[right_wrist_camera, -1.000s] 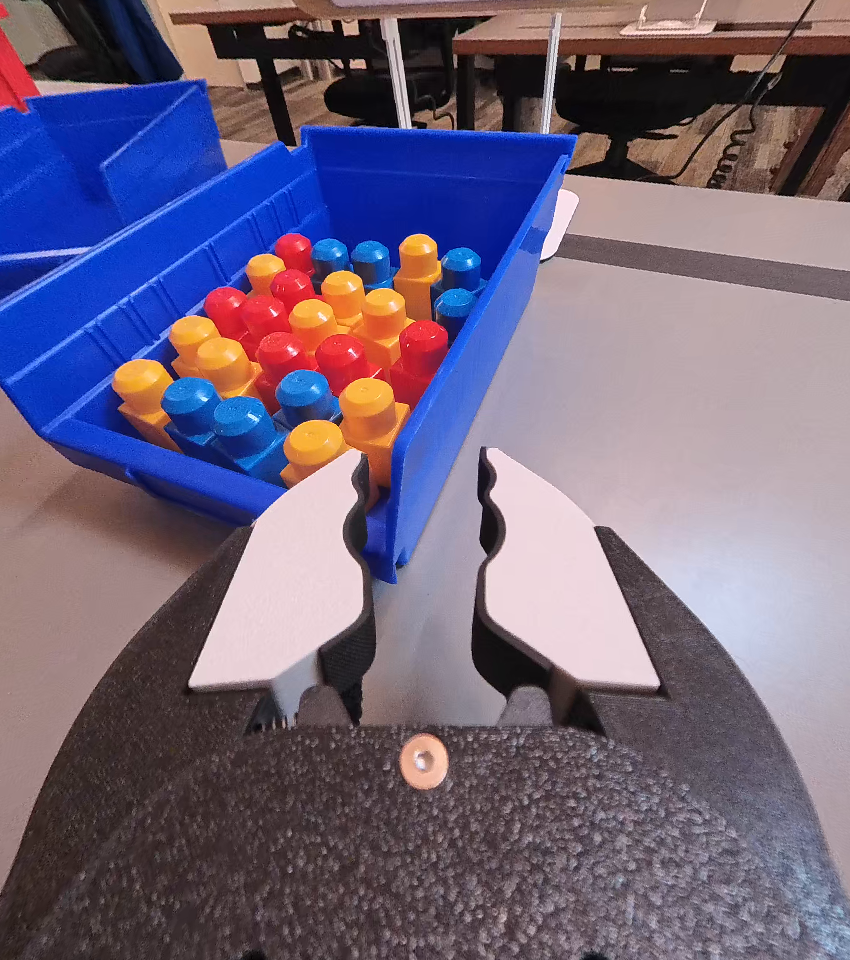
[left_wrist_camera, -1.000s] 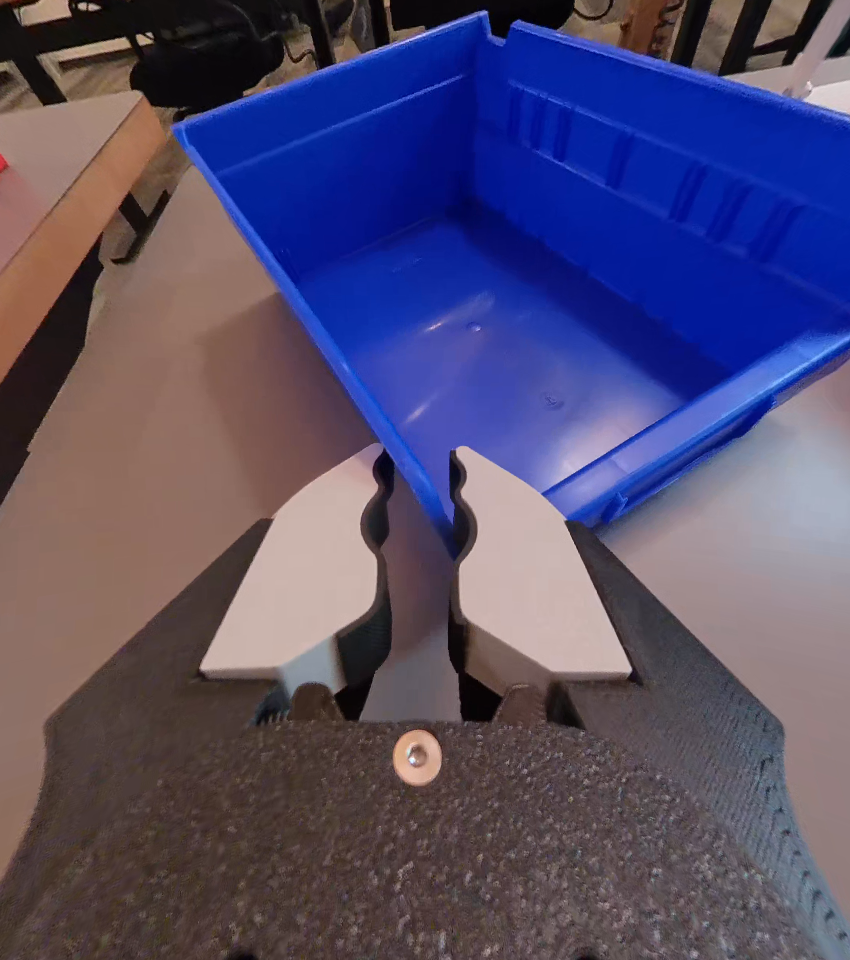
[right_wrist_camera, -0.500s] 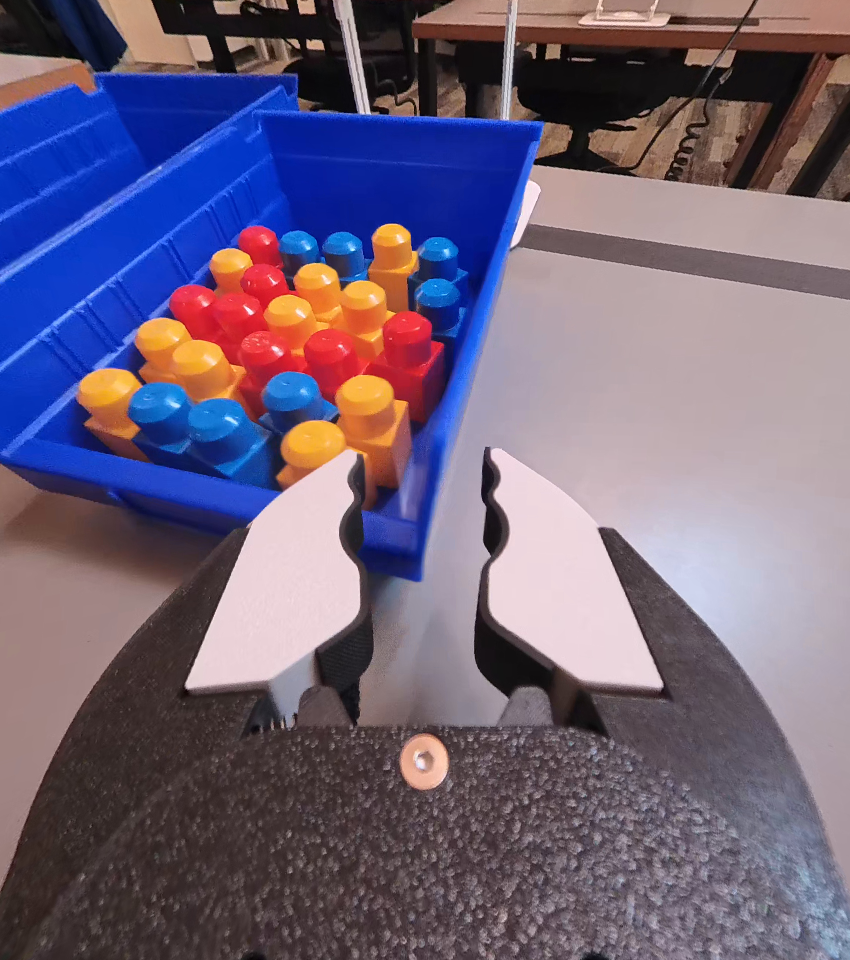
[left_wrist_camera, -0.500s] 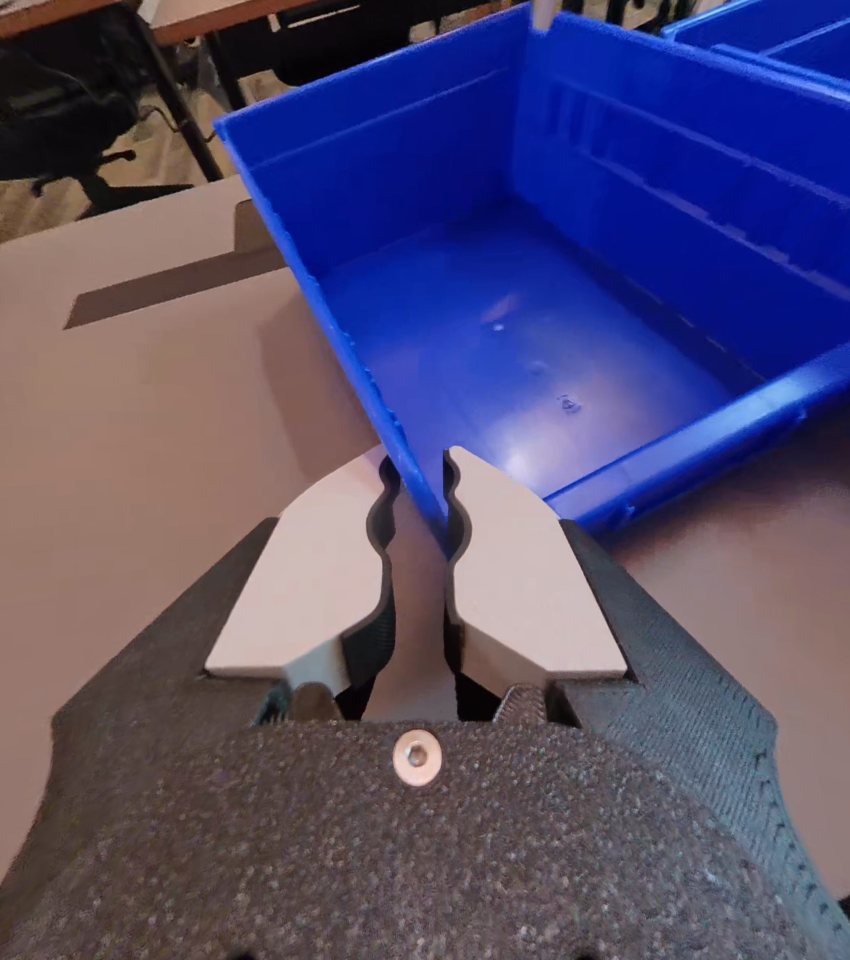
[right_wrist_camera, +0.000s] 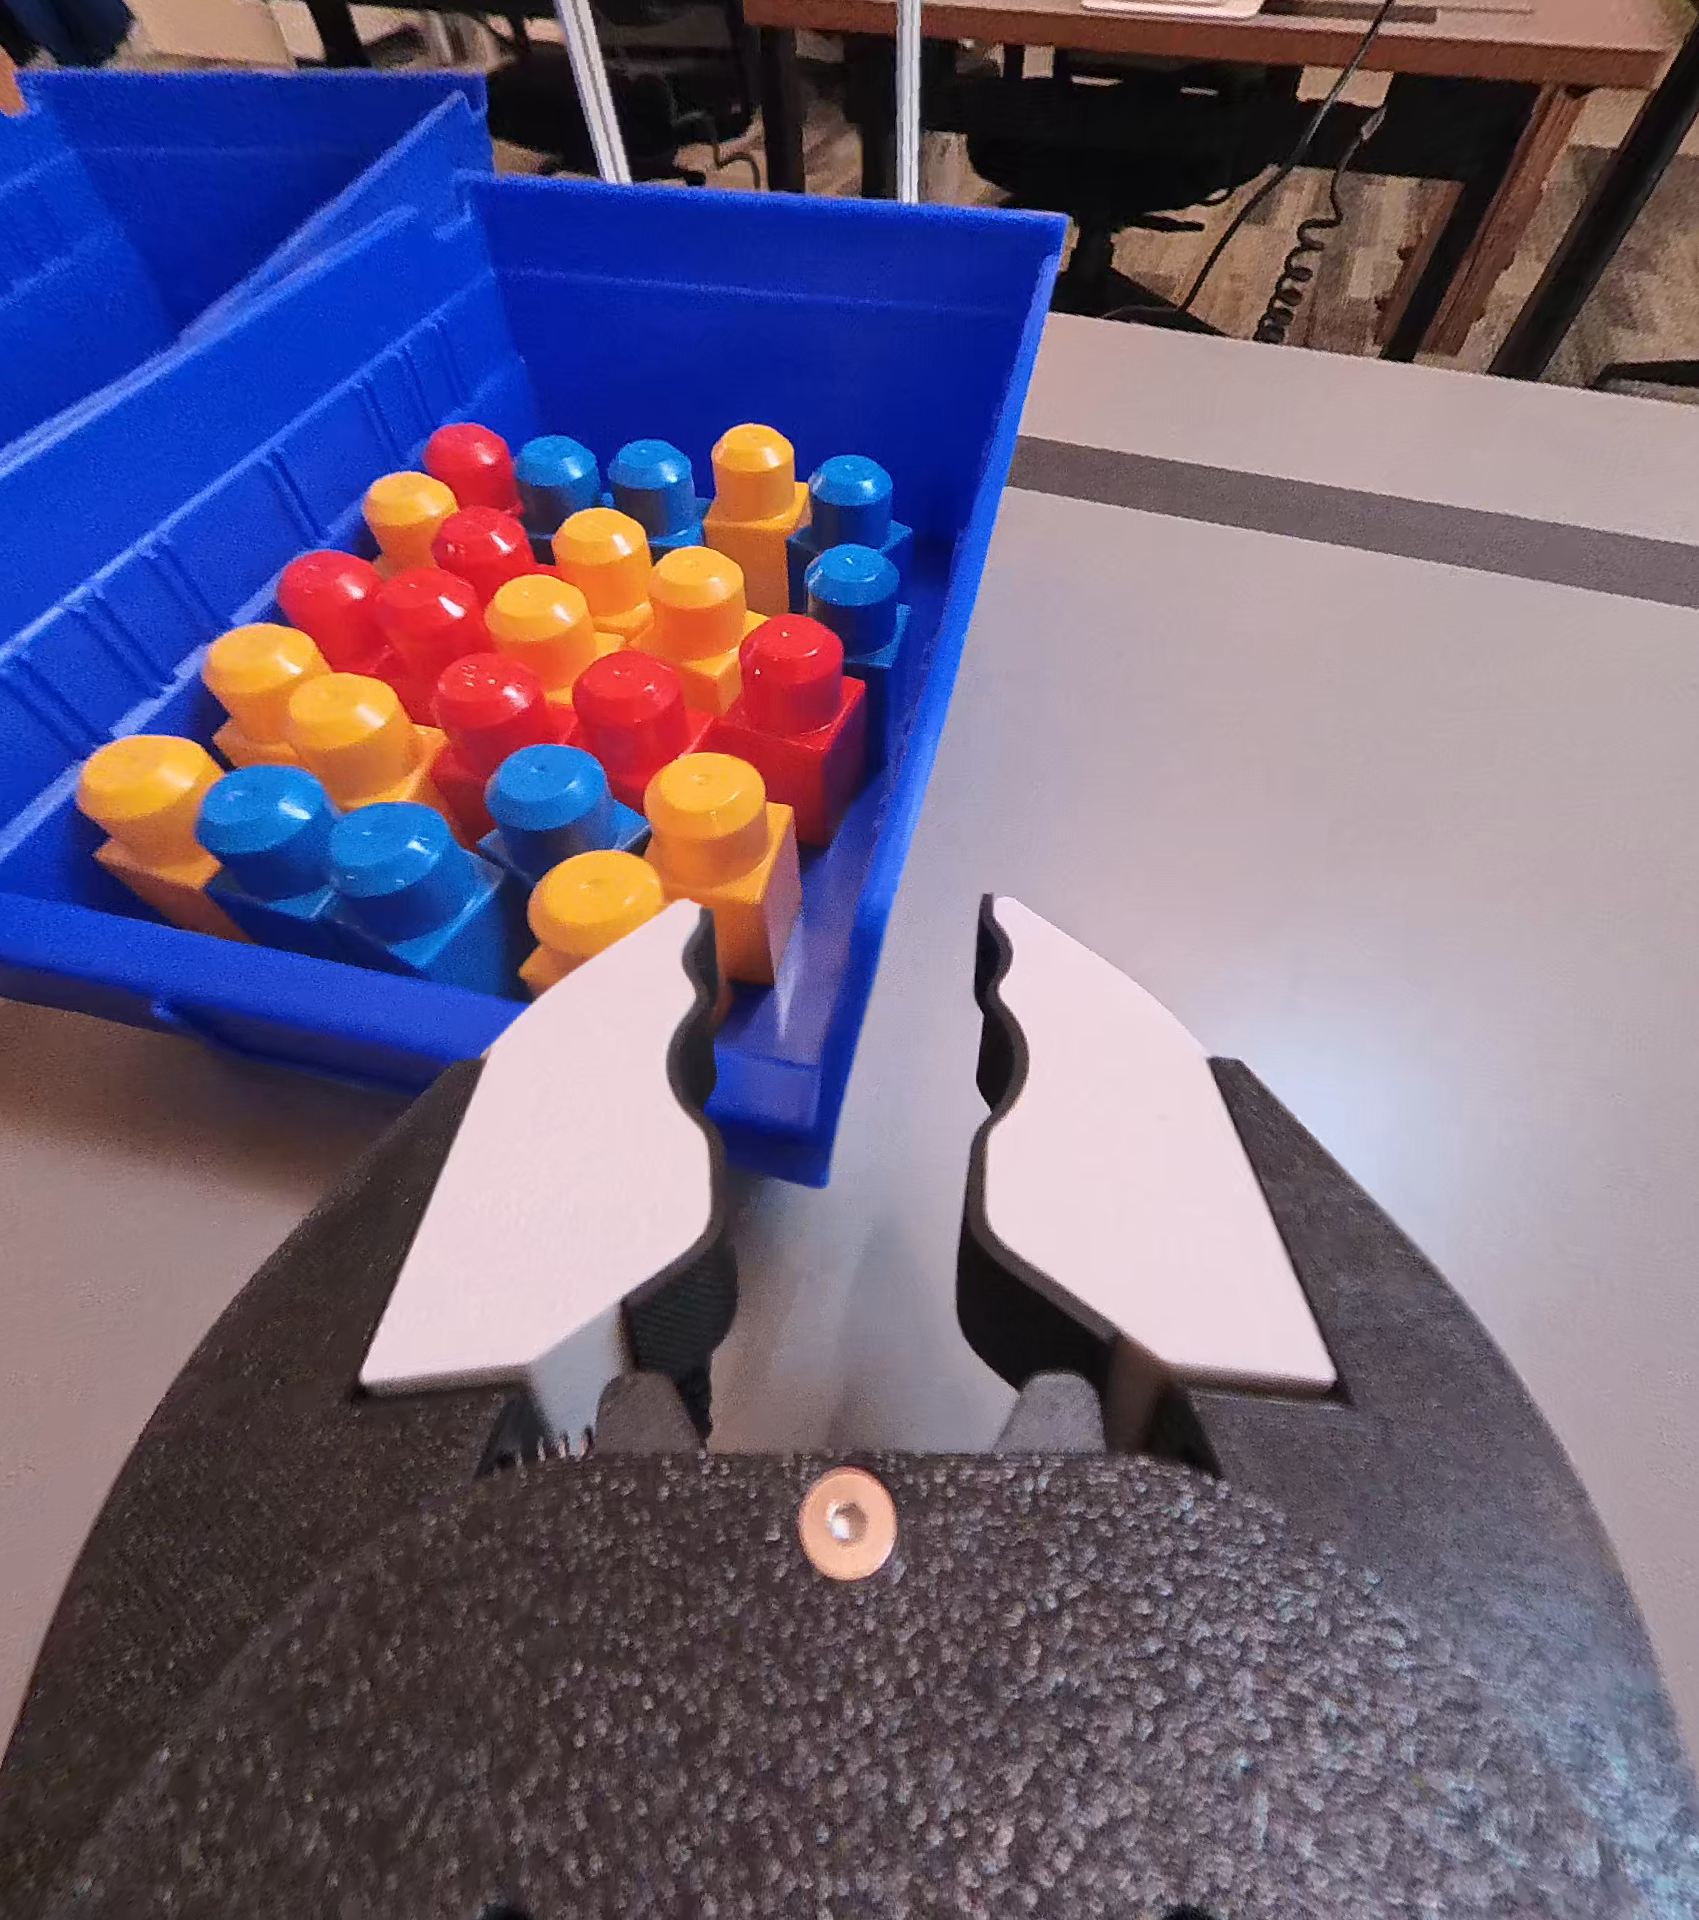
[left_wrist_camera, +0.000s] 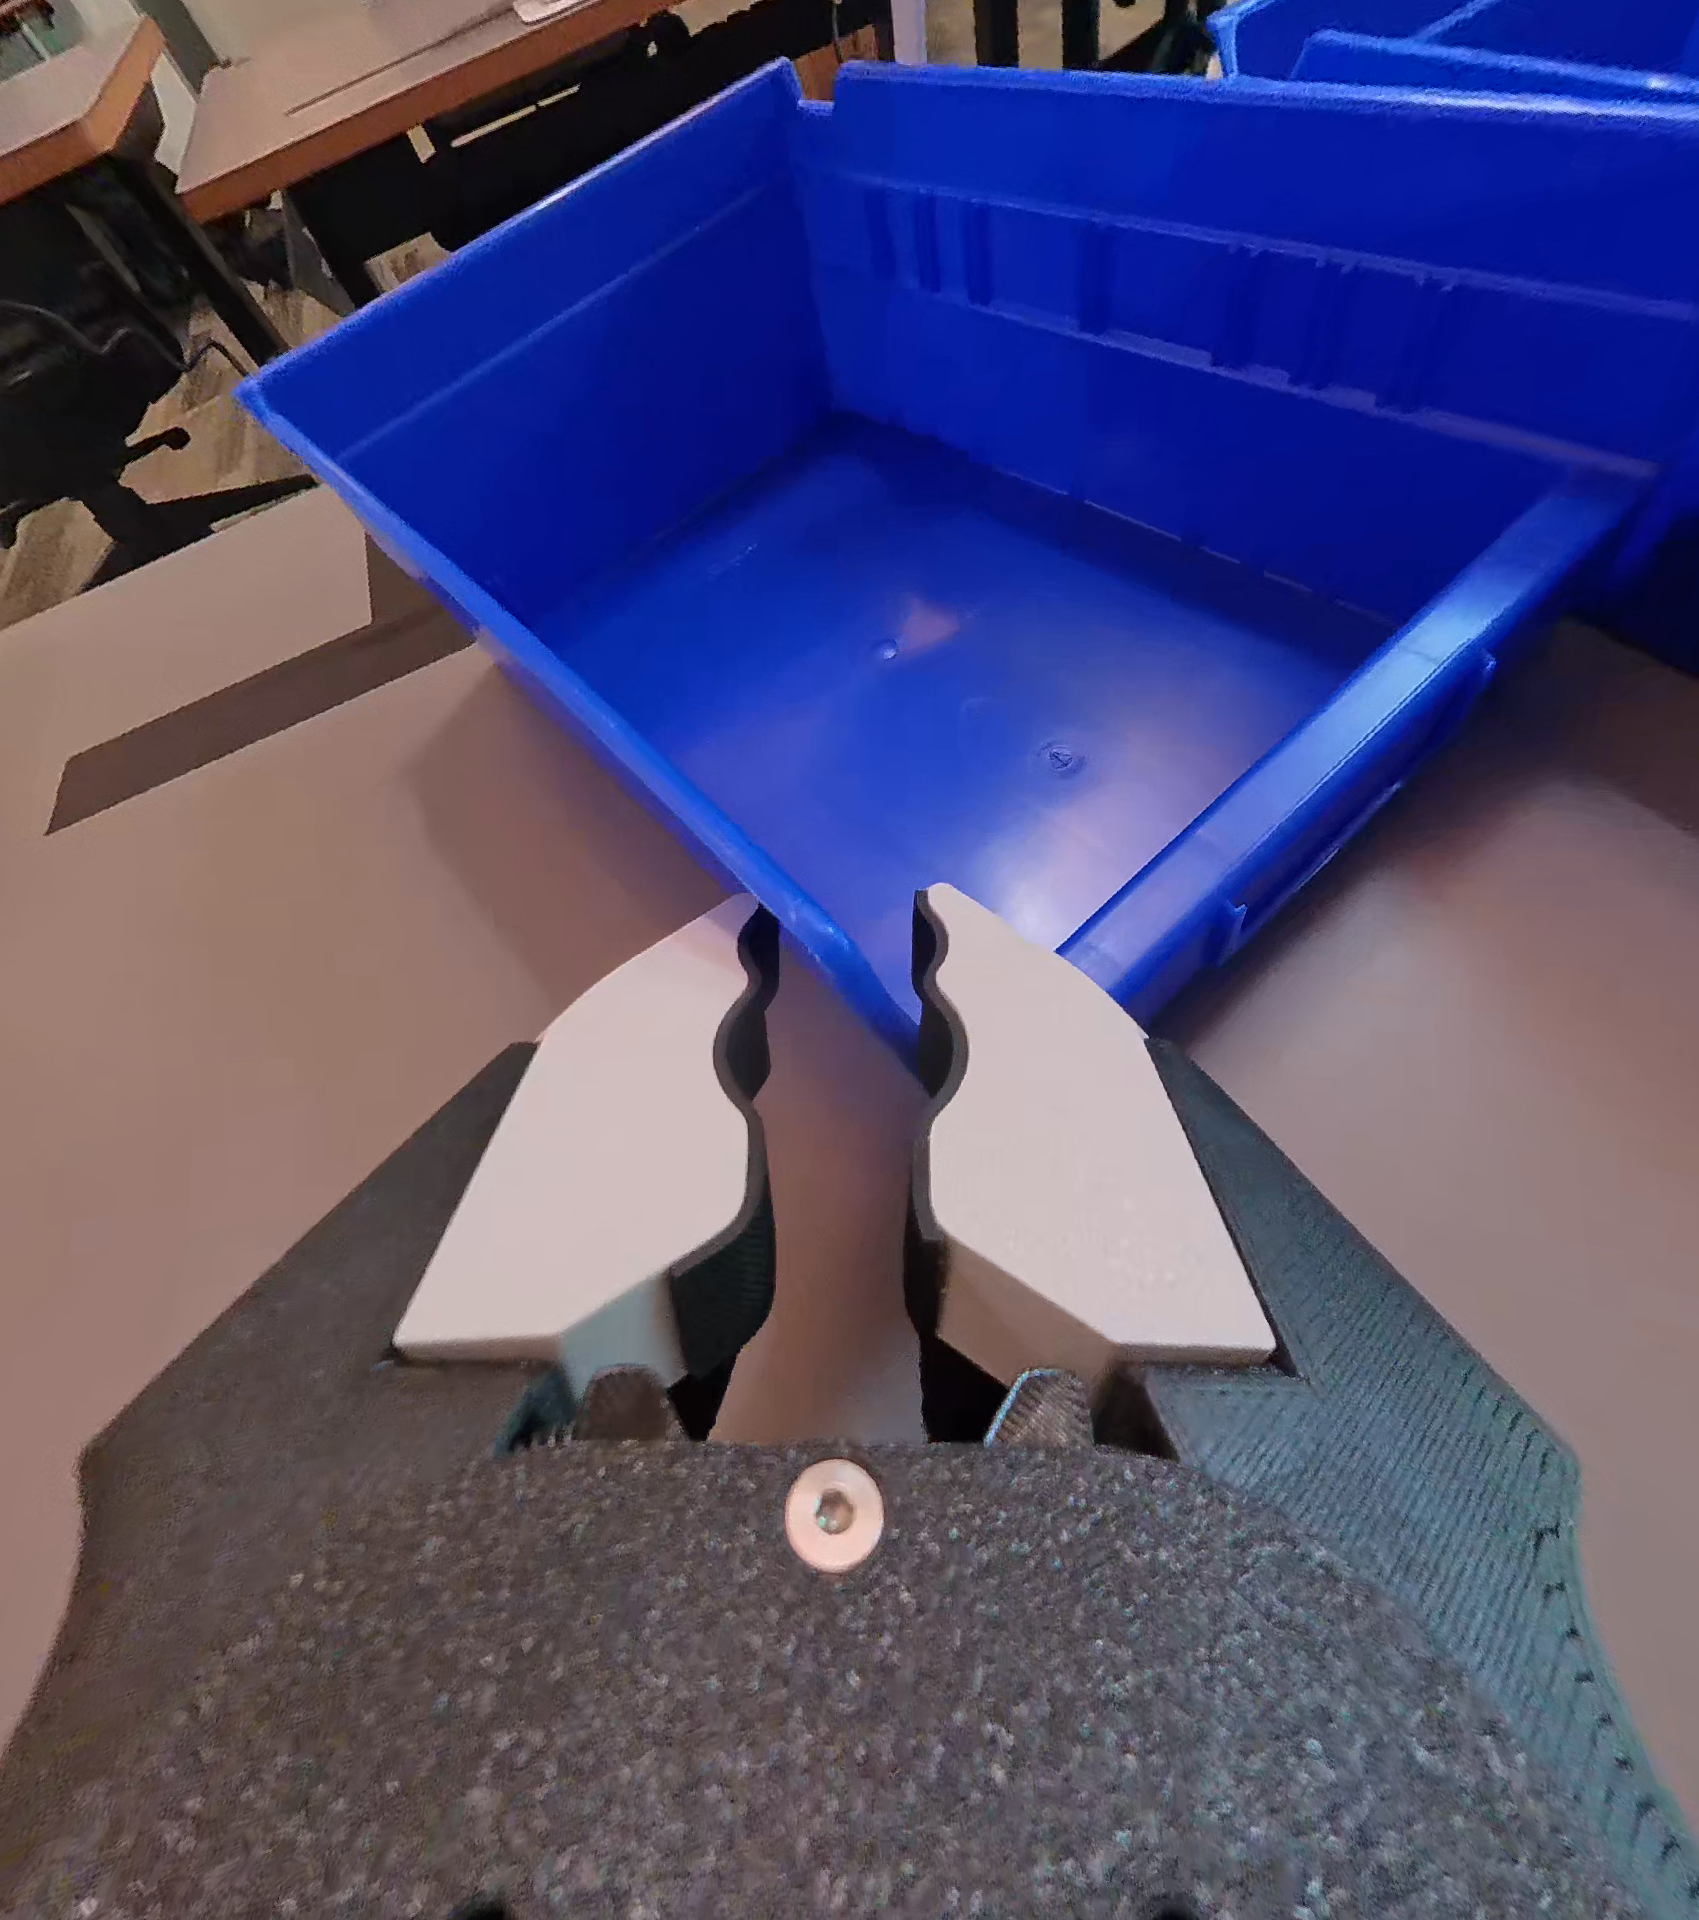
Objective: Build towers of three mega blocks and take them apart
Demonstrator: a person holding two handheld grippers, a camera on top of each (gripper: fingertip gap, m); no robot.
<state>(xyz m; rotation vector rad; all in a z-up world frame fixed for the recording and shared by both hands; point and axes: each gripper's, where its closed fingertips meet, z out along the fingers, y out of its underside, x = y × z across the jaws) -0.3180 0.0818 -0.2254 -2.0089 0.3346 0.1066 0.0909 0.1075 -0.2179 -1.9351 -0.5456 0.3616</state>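
Since a second ago you have swung your left gripper [left_wrist_camera: 843, 940] rightward, so the empty blue bin [left_wrist_camera: 1427, 717] now fills the view from 11 to 2 o'clock, and you have lifted your right gripper [right_wrist_camera: 837, 935] so it looks down more steeply into the full blue bin [right_wrist_camera: 938, 665]. Your left gripper stands narrowly parted with nothing between its fingers [left_wrist_camera: 616, 1122]; the near corner of the empty blue bin shows just beyond the tips at 12 o'clock. Your right gripper is spread somewhat wider, also holding nothing. The mega blocks [right_wrist_camera: 554, 665], red, yellow and blue, stand upright and packed together in the full blue bin at 10 to 12 o'clock of the right wrist view, none stacked into a tower outside it. The nearest yellow block [right_wrist_camera: 731, 852] sits just past your left fingertip, inside the bin wall. Both bins rest on the grey table [right_wrist_camera: 1396, 831], side by side.
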